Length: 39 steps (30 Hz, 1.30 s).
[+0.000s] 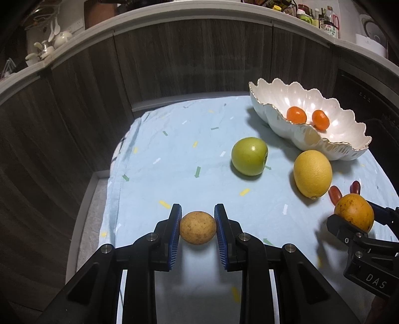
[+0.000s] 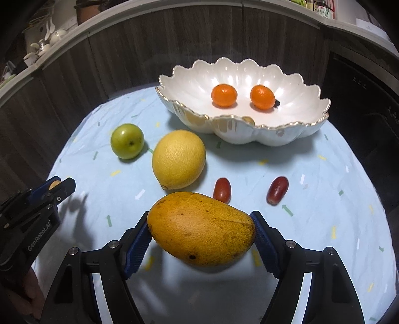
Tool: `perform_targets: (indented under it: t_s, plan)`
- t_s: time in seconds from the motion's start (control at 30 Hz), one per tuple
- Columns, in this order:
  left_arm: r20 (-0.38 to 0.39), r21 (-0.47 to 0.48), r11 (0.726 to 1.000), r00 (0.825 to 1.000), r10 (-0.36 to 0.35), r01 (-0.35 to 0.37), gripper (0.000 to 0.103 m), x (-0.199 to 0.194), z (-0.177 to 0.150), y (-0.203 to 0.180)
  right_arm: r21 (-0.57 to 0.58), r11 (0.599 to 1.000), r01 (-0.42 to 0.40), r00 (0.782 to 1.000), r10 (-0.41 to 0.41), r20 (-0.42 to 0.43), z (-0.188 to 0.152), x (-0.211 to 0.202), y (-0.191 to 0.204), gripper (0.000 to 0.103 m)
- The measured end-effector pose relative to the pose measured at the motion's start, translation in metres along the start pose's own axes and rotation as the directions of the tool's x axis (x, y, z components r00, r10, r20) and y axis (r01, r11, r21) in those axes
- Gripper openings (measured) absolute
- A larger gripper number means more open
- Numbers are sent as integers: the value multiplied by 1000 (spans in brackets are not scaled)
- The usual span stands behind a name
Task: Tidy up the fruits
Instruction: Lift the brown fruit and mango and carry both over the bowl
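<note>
Mango point(image 2: 200, 228) in right jaws, left view hides its length

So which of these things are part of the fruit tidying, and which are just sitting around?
Part of the job:
- small round tan fruit, in left gripper
- yellow-orange mango, in right gripper
- green apple
- large yellow lemon
- two red grape tomatoes
- two small oranges
- white scalloped bowl

Lying about:
- bottles on counter
- white teapots

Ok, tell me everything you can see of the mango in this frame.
The mango is orange-yellow with dark speckles and a faint crease, oval, lying crosswise. The right gripper is shut on it, blue ribbed pads at each end, holding it above the light blue cloth, near the two red fruits and lemon.
</note>
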<state>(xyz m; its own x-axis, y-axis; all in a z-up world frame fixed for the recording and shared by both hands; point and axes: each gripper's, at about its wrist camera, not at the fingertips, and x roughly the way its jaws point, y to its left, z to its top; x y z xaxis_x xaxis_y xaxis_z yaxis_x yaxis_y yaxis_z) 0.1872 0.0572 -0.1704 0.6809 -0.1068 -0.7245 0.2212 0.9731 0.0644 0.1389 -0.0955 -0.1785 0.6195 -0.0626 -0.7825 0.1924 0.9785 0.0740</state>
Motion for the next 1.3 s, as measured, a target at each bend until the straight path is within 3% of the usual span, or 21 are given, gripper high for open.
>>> perform_targets:
  t_s: [0.6,1.3]
  plan:
    - [42,23,1000,999,-10,9,27,-33,26,-40,7,1000,14,994,-15,105,28,-35,-40,77]
    - [99,77,996,994,-51,44,27,-48,91,-107,-11,1000,23,970,-19,241,93,-63,-93,77]
